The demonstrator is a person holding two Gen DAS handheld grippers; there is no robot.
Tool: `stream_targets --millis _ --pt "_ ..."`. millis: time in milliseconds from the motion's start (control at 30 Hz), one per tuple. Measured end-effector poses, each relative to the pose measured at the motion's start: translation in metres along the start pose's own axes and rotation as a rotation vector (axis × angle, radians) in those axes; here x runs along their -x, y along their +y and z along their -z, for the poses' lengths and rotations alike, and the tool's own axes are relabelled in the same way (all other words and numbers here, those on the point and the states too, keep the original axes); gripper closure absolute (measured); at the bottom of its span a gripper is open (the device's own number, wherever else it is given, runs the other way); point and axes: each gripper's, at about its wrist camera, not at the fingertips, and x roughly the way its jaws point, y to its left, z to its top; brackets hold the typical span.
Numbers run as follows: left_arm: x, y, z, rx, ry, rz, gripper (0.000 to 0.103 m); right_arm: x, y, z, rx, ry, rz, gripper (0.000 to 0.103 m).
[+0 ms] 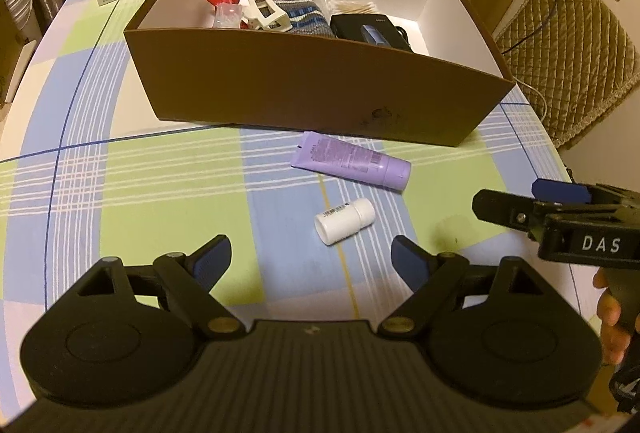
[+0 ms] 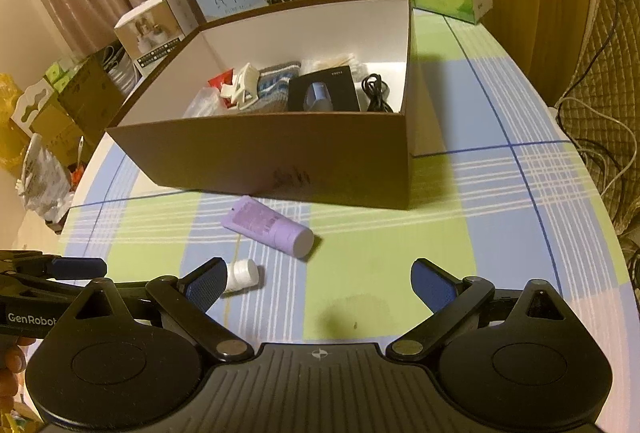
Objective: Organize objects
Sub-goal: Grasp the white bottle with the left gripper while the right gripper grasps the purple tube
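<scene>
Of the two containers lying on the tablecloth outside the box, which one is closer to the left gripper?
The small white bottle: it lies just ahead of the open left gripper, while the purple tube rests farther off, near the brown box.

Matt brown cardboard box (image 1: 320, 89) at centre; smooth lilac plastic tube (image 1: 352, 161); my gripper's fingers (image 1: 212, 261) carry textured blue pads.
</scene>
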Motion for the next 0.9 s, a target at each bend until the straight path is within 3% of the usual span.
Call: stream_targets --millis 167,533,900 --pt "-0.003 -0.006 0.004 0.005 -0.013 0.002 0.02 -0.005 -0.003 0.005 -0.002 0.009 0.013 0.007" --pt "-0.032 -0.013 0.013 0.038 0.014 -0.019 0.034 -0.021 -0.013 0.017 -0.001 0.049 0.041 0.007" --pt "-0.066 -0.025 0.008 0.068 0.03 -0.036 0.036 -0.04 -0.028 0.013 -0.013 0.071 0.072 0.007"
